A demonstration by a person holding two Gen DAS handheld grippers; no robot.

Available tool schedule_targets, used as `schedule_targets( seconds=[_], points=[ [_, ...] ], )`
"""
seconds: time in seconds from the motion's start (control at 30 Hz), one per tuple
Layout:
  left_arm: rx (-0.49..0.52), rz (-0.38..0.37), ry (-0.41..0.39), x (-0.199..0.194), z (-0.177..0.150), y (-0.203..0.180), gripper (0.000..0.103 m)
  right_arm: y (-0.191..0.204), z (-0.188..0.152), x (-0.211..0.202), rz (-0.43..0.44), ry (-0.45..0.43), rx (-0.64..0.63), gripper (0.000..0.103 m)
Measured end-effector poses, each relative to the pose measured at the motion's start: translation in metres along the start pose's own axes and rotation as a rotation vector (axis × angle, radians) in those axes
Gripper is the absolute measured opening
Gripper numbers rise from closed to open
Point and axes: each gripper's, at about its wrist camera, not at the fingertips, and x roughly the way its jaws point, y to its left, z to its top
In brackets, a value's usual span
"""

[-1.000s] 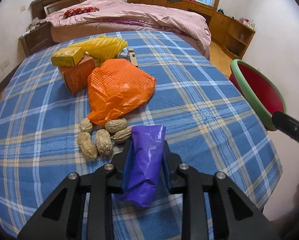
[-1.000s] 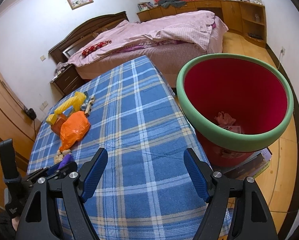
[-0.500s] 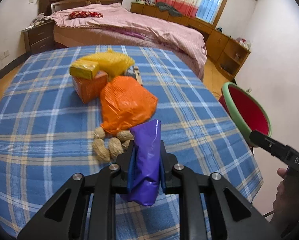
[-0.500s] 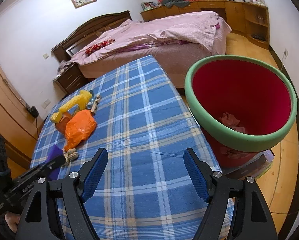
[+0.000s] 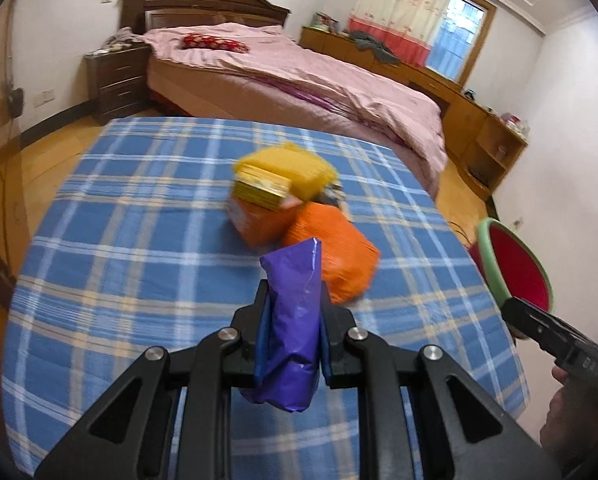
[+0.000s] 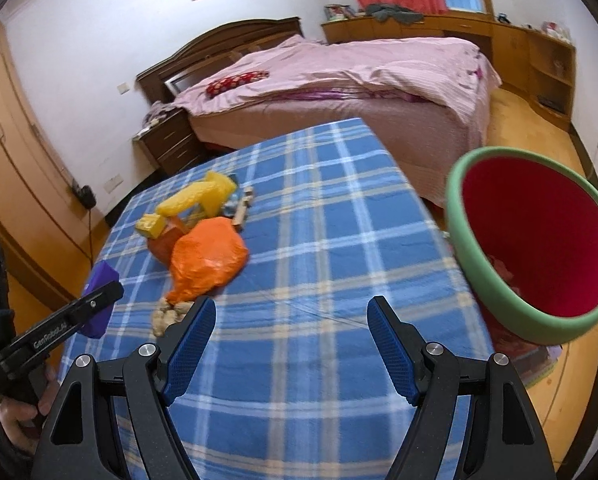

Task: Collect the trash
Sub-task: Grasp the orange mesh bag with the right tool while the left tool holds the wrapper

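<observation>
My left gripper (image 5: 293, 295) is shut on a purple plastic bag (image 5: 295, 320) and holds it up above the blue plaid table (image 5: 139, 240). In the right wrist view the same bag (image 6: 99, 280) shows at the left edge. An orange plastic bag (image 5: 339, 252) lies just beyond it, with peanuts (image 6: 167, 312) at its near end. Behind it sit an orange box (image 5: 255, 220), a yellow box (image 5: 261, 190) and yellow foam mesh (image 5: 299, 168). My right gripper (image 6: 292, 308) stands open over the table's near right part, with nothing between its fingers. A red bin with a green rim (image 6: 459, 216) stands off the table's right edge.
A bed with a pink cover (image 5: 299, 80) fills the room behind the table. A dark nightstand (image 5: 115, 76) stands at its left and wooden cabinets (image 6: 539, 52) line the far wall. Some litter lies in the bin. A small wooden piece (image 6: 243, 208) lies by the yellow mesh.
My left gripper has risen and drawn back with the purple bag, and the peanuts have dropped out of its view. My right gripper has shifted, so the bin now sits further right in its view.
</observation>
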Motion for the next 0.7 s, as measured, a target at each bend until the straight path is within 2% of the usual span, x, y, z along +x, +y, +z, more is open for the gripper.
schedule_targets(
  seconds=[0.33, 0.47, 0.7],
  points=[
    [-0.076, 0.094, 0.005, 0.013, 0.007, 0.048, 0.019, 0.049, 0.012, 0.046, 0.058, 0.065, -0.082, 0.079],
    [-0.098, 0.103, 0.017, 0.019, 0.004, 0.06, 0.019, 0.065, 0.014, 0.076, 0.078, 0.118, -0.103, 0.079],
    [-0.133, 0.101, 0.031, 0.027, 0.002, 0.076, 0.019, 0.088, 0.017, 0.119, 0.063, 0.181, -0.146, 0.079]
  ],
)
